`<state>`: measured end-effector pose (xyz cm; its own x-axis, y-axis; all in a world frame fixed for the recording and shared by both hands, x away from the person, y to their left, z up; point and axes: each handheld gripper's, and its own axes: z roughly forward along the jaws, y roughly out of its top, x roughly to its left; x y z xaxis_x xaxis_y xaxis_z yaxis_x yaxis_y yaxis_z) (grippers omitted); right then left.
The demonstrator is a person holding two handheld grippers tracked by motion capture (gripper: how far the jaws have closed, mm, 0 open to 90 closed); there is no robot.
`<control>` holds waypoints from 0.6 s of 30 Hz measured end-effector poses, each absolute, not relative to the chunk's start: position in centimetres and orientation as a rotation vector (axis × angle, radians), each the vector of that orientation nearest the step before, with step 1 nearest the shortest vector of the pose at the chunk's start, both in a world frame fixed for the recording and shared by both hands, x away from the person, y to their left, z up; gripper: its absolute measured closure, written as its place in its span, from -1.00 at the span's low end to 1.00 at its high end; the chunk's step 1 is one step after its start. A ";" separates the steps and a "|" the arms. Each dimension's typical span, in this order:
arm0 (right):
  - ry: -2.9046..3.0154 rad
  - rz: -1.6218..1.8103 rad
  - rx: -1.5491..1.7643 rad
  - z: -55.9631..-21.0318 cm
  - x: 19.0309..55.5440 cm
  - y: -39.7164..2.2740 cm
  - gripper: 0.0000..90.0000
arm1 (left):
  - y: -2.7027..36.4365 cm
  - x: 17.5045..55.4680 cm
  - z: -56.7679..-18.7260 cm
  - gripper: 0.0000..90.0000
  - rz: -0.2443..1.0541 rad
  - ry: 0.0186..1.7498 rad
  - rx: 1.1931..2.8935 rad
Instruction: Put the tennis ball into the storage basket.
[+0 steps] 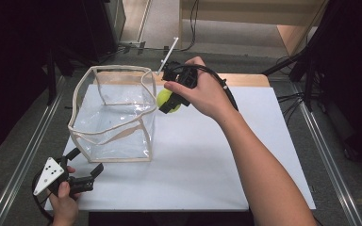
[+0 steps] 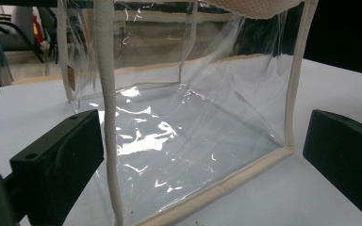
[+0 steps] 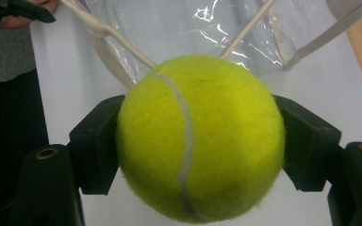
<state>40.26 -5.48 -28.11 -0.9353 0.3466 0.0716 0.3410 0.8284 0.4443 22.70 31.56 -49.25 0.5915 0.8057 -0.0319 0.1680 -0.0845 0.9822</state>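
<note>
A yellow-green tennis ball is clamped between the two black jaws of my right gripper, which is shut on it. From above, the ball hangs just right of the upper right corner of a clear plastic bag with cream edging, held by the right gripper. The bag stands upright and open-topped on the white board. My left gripper rests at the board's near left corner, open, jaws apart before the bag's near wall.
A white stick lies at the far edge behind the right hand. Metal rails run along both sides of the table. The board's right half is bare. Dark equipment stands at the far left and right.
</note>
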 end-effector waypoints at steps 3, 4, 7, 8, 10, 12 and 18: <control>2.990 0.713 0.550 -28.0 40.3 -5.4 -0.48 | 31.6 22.7 -49.2 -1.00 0.646 0.835 1.594; 2.987 0.714 0.557 -28.0 40.3 -5.3 -0.48 | 31.7 22.7 -49.2 -1.00 0.645 0.834 1.592; 2.987 0.720 0.552 -27.8 40.3 -5.2 -0.48 | 31.7 22.7 -49.2 -1.00 0.644 0.835 1.590; 2.986 0.715 0.556 -27.7 40.3 -5.2 -0.48 | 31.7 22.7 -49.2 -1.00 0.645 0.834 1.590; 2.985 0.719 0.548 -27.5 40.3 -5.1 -0.48 | 31.7 22.7 -49.2 -1.00 0.643 0.835 1.589; 2.983 0.718 0.551 -27.4 40.3 -5.0 -0.48 | 31.7 22.7 -49.2 -1.00 0.645 0.835 1.587; 2.980 0.708 0.548 -27.0 40.2 -4.5 -0.48 | 31.7 22.7 -49.2 -1.00 0.645 0.836 1.588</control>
